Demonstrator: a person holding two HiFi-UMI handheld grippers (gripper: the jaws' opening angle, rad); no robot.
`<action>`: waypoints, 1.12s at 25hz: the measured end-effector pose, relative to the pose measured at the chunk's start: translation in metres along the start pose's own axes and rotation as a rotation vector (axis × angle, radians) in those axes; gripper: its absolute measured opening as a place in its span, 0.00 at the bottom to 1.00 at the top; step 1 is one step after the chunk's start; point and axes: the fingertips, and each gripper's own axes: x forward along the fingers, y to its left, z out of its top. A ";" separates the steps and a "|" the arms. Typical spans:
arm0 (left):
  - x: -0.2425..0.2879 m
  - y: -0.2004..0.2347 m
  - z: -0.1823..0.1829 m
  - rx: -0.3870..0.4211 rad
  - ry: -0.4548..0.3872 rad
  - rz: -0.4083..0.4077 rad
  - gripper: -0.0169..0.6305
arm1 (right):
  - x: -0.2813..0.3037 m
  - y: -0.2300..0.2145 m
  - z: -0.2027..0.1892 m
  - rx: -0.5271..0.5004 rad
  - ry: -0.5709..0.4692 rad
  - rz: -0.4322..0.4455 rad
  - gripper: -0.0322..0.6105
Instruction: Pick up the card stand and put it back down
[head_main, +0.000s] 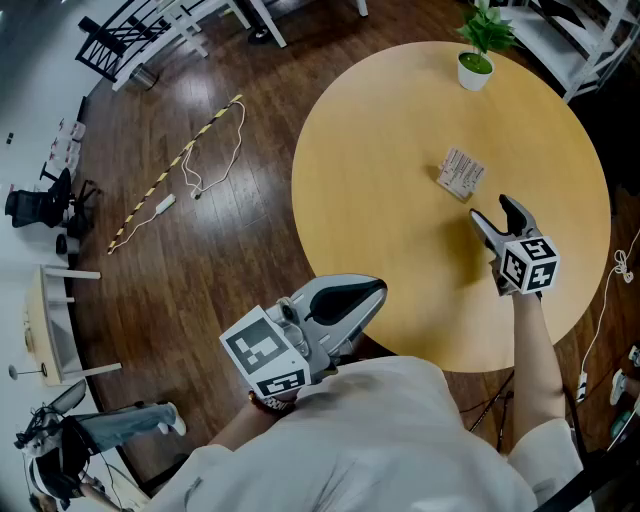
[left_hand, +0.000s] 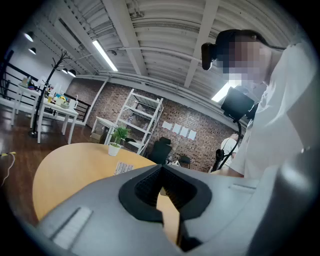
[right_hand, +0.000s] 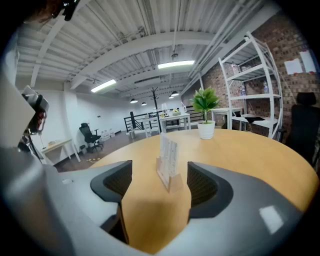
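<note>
Card stand (head_main: 461, 173) (right_hand: 168, 160) upright on round worktop (head_main: 390, 210), right of centre, far half. Right claw (head_main: 495, 212) (right_hand: 160, 174) just near side of stand, low over worktop, jaws wide apart, stand in line with gap, pads not touching it. Left claw (head_main: 372, 292) (left_hand: 161, 172) held by person's body at near-left edge of worktop, jaws together at tips, nothing between. Potted plant (head_main: 478, 50) (right_hand: 205, 117) at far edge. Cable (head_main: 215, 150) on floor, left.

Light wooden card stand (head_main: 461, 173), printed cards (right_hand: 168, 149) upright in its slot, free on the round yellow table (head_main: 380, 200).
</note>
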 end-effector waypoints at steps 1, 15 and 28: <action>0.003 0.007 -0.001 -0.002 0.009 0.002 0.00 | 0.012 -0.011 -0.003 -0.016 0.026 -0.004 0.57; 0.029 0.078 -0.043 -0.162 0.067 0.116 0.00 | 0.140 -0.060 -0.031 -0.221 0.179 0.086 0.29; 0.014 0.075 -0.038 -0.099 0.013 0.061 0.00 | 0.051 -0.010 0.025 -0.111 -0.067 0.099 0.16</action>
